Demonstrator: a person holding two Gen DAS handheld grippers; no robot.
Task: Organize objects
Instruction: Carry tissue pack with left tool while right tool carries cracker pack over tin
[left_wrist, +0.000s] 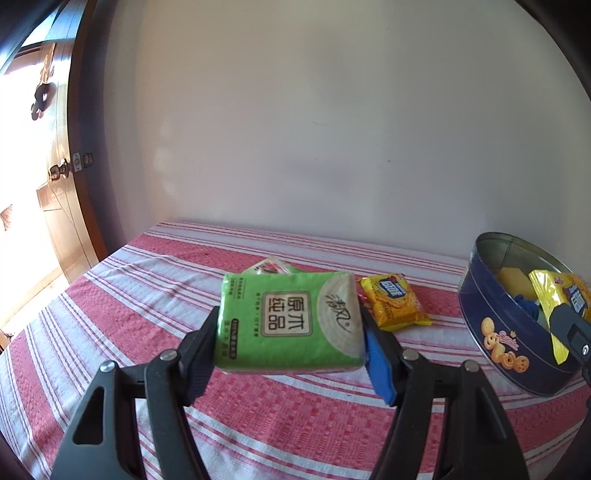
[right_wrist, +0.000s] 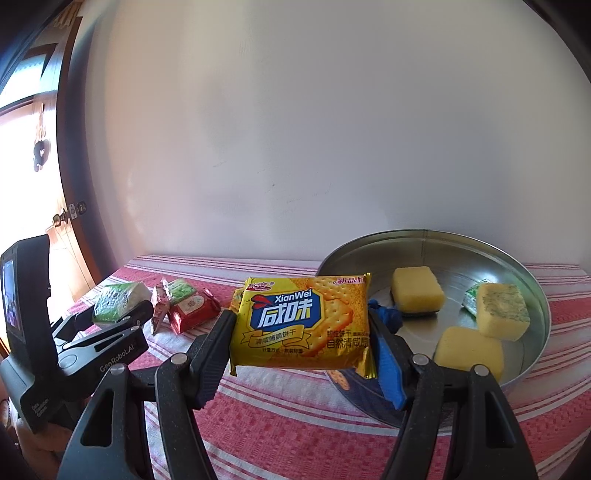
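My left gripper (left_wrist: 290, 325) is shut on a green tissue pack (left_wrist: 291, 321) and holds it above the striped cloth. It also shows in the right wrist view (right_wrist: 114, 306), still on the green pack (right_wrist: 118, 299). My right gripper (right_wrist: 301, 325) is shut on a yellow cracker packet (right_wrist: 301, 321), held at the near left rim of the round blue tin (right_wrist: 532, 288). In the left wrist view the tin (left_wrist: 509, 332) stands at the right, with the right gripper's packet (left_wrist: 554, 295) over it.
The tin holds three yellow sponges (right_wrist: 417, 290), a small green packet (right_wrist: 471, 299) and something blue (right_wrist: 388, 317). On the cloth lie a second yellow cracker packet (left_wrist: 393, 301), a red packet (right_wrist: 194, 308) and small snack packets (right_wrist: 173, 290). A wall is behind, a door at left.
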